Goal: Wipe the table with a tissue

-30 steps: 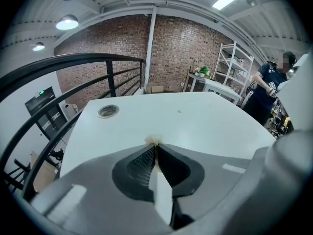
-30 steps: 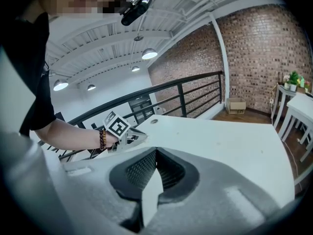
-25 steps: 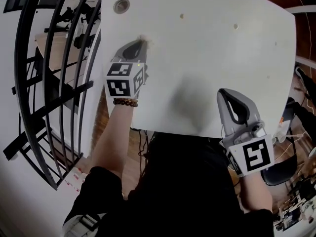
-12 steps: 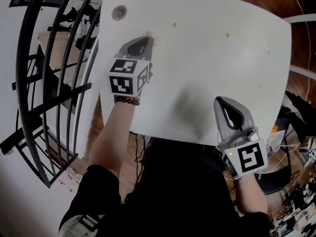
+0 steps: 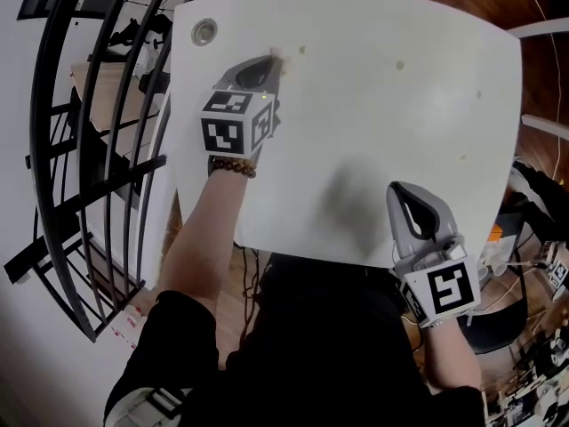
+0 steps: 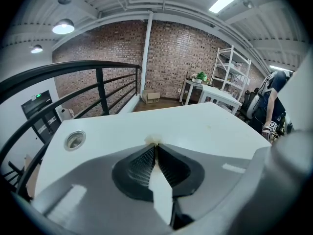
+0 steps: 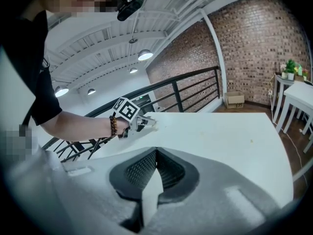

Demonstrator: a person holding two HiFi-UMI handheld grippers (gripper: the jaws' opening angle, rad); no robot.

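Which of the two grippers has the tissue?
The left gripper: a bit of tissue shows at its shut tips. The right gripper is shut on nothing.

The person wore a black short-sleeved top (image 5: 311, 345) and a bracelet (image 5: 233, 166) of brown, perhaps wooden, beads. The left gripper (image 5: 274, 59) and right gripper (image 5: 397, 188) were grey, each with a black-and-white marker cube (image 5: 233, 124).

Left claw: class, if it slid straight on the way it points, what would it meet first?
Probably nothing: the left claw, shut on the tissue, faces bare table up to the far edge. The round hole lies off to its left.
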